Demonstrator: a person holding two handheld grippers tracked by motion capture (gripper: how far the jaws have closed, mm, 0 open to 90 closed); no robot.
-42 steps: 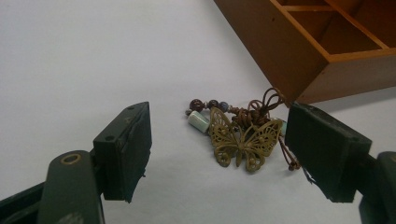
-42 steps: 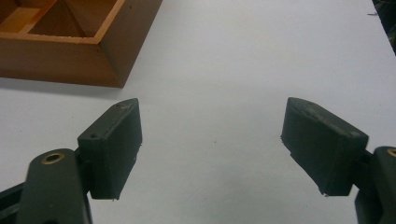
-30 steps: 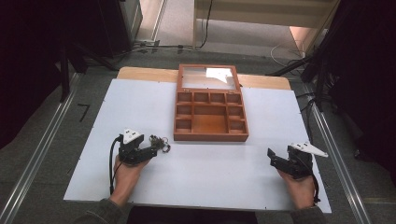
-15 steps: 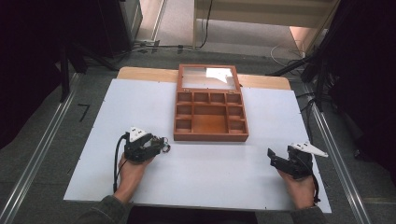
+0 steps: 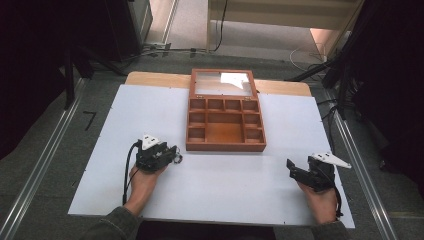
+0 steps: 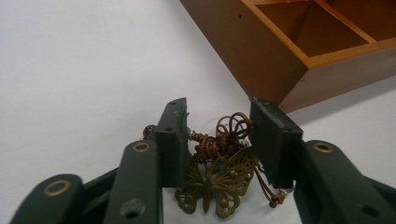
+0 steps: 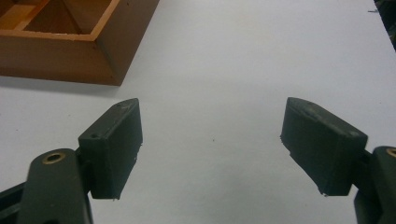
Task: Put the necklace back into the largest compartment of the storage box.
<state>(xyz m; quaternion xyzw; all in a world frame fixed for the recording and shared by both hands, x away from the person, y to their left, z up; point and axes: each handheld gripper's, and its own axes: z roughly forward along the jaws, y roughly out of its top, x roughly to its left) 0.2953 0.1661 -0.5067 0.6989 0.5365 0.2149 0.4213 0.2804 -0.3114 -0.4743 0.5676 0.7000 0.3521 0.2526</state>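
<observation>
Butterfly pendant (image 6: 215, 179) clamped by left hand-held gripper (image 6: 219, 140) beside wooden box (image 5: 225, 118); not yet boxed. Right hand-held gripper (image 7: 212, 144) released, idle.

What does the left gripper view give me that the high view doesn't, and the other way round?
Left gripper view: a brass butterfly pendant with coiled wire and brown cord, lying between the left gripper's jaws, which stand close on either side of it; whether they clamp it I cannot tell. High view: the right gripper open over bare table, the box's glass lid laid back, and its full grid of compartments; here the pendant is just a dark speck. Both: the wooden box and the white table.
</observation>
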